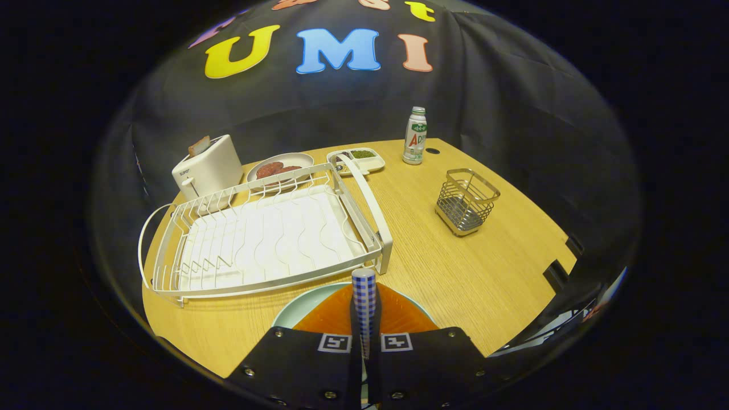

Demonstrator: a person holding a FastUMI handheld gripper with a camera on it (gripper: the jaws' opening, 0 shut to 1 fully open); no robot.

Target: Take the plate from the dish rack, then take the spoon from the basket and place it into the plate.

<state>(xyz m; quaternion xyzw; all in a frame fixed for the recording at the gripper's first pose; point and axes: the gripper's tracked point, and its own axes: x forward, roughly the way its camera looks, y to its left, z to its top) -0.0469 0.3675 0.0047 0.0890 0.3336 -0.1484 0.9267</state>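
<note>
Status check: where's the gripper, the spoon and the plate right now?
Gripper shut on spoon handle, held above plate. Plate on table before dish rack. Basket off to the side. Nothing in the way.

- A wooden table (455,273) with a pale grain spreads ahead of the gripper's fingers.
- A small round hole (432,151) sits near its far edge.
- Black cloth wall (501,97) hangs in folds beyond the table, wrapping round both sides.
- Warm light falls on the tabletop.
</note>
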